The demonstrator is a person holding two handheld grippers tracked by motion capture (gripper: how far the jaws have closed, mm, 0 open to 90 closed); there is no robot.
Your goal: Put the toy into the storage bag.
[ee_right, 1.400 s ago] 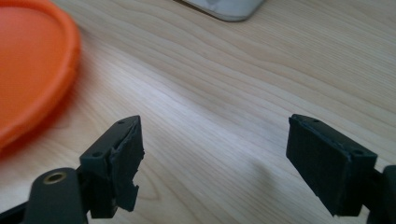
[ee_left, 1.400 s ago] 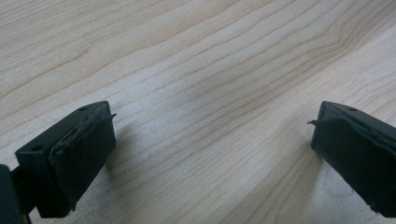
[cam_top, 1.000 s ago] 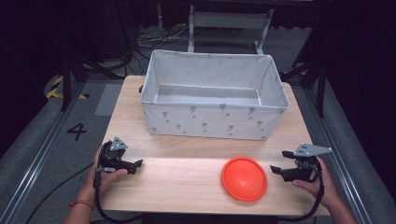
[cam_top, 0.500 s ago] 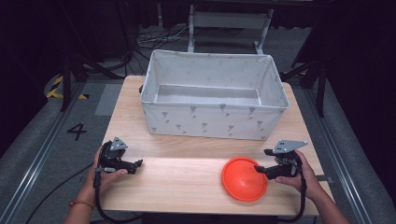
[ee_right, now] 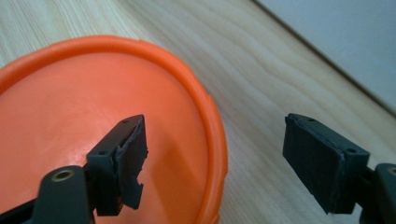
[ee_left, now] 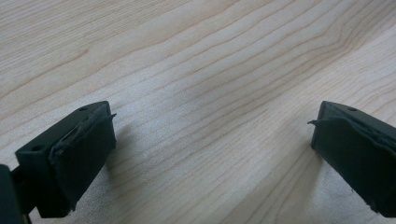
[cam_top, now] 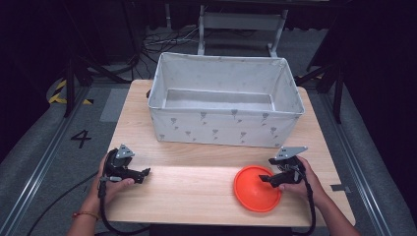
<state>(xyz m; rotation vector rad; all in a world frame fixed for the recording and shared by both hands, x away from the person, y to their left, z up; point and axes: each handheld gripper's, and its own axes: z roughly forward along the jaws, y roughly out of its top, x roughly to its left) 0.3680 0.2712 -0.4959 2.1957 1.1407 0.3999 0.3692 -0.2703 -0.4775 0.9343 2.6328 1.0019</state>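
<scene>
**Right gripper straddling rim of orange plate, left idle on bare wood**

On the wooden table (cam_top: 196, 196), an orange plate (cam_top: 256, 188) lay flat near the front edge, right of centre. Behind it, w/ a strip of bare wood between, stood a big white fabric bin (cam_top: 227, 101) w/ small grey marks on its walls; inside looked empty as far as the high view showed.

Right gripper (cam_top: 275, 177) sat at the plate's right edge, held by the person's right hand (cam_top: 297, 183). Its jaws were spread wide, nothing gripped. Right gripper view: one jaw over the plate's orange surface, the other over the wood beside it, so the raised rim ran between them. Couldn't tell whether either jaw touched the plate. Bin wall showed pale at top right of that view.

Left gripper (cam_top: 142, 173) was at the front-left of the table, in the left hand (cam_top: 110, 184), well apart from the plate. Left gripper view: jaws wide apart, only wood grain between them, low over the tabletop.

Cables trailed from both grippers off the front edge.
</scene>
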